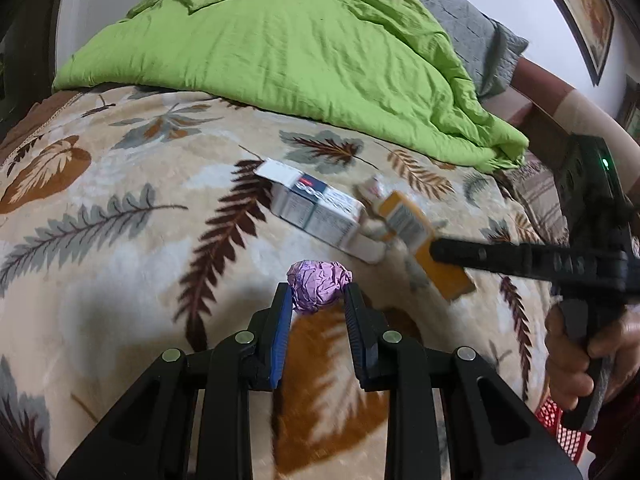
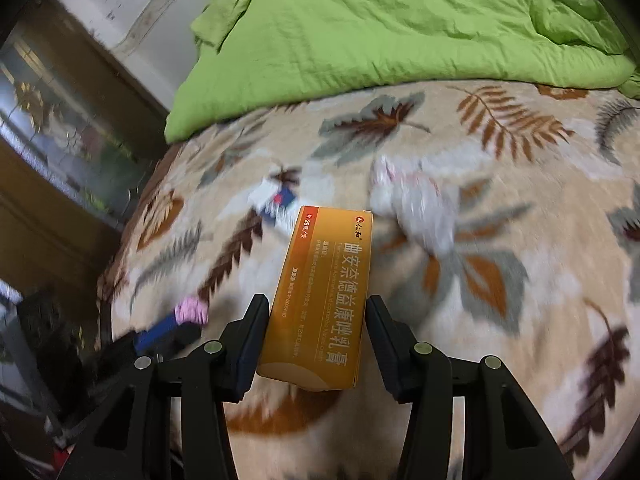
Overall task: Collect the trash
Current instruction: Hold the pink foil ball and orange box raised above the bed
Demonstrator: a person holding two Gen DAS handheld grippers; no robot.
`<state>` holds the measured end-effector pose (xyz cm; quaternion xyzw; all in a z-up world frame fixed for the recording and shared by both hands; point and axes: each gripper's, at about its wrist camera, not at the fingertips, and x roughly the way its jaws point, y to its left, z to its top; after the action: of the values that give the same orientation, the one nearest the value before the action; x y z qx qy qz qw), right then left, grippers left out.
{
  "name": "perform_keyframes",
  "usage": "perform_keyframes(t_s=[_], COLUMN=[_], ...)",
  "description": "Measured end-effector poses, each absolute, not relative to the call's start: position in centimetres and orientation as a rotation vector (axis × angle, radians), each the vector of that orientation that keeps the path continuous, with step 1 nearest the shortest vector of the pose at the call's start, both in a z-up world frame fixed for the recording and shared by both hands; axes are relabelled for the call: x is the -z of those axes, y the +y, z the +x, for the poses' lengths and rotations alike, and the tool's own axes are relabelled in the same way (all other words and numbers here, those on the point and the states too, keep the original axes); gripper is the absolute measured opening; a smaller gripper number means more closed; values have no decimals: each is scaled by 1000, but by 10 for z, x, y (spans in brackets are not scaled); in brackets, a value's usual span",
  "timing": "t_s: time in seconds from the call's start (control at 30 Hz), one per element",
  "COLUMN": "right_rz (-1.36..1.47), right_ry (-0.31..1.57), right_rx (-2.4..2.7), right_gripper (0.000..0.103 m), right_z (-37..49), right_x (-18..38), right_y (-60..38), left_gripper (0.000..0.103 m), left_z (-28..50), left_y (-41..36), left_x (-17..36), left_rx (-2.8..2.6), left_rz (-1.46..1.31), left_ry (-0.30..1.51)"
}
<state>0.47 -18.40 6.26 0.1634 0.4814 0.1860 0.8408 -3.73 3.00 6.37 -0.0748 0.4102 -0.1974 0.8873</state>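
Left wrist view: left gripper [image 1: 318,294] is nearly closed on a crumpled purple foil ball [image 1: 319,285], pads pressing both sides – so that piece is held, just above the leaf-print blanket [image 1: 120,280]. Beyond it, toward the green quilt [image 1: 280,48] at the blanket's far edge, lie a white-and-blue box [image 1: 320,212] and a crumpled white wrapper [image 1: 374,192], close together. The right gripper [image 1: 438,250] comes in from the right edge w/ a person's hand [image 1: 576,360] on its handle; its tip overlaps the orange box [image 1: 424,236]. Red mesh basket [image 1: 560,428] shows at the lower right, off the bed's edge – prob. where trash goes.

Right wrist view: right gripper [image 2: 318,322] is about half open, orange box [image 2: 328,292] between the jaws, long axis pointing straight away along the fingers. Left pad looks to touch the box's side, right pad seems to have a small gap – can't tell if the grip is firm. White wrapper [image 2: 416,204] lies just beyond and right, blurred; white-and-blue box [image 2: 276,200] beyond and left. Left gripper w/ purple ball [image 2: 192,310] sits near the blanket's left edge. Nothing blocks lifting the orange box.
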Motion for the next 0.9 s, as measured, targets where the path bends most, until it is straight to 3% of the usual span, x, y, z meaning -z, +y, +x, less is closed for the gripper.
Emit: perform_keyframes(t_s=[0.3, 0.9], right_rz=[183, 170], right_ry=[1120, 952], right_rx=[-391, -282], right_gripper=[55, 53], right_z=[-47, -98], right_x=[-36, -52], right_y=[-172, -166], left_gripper=[25, 25], left_z=[-77, -120], left_y=[22, 16], left_x=[-66, -71], left_rx=[413, 300], left_rz=[-148, -60], left_ry=[853, 753])
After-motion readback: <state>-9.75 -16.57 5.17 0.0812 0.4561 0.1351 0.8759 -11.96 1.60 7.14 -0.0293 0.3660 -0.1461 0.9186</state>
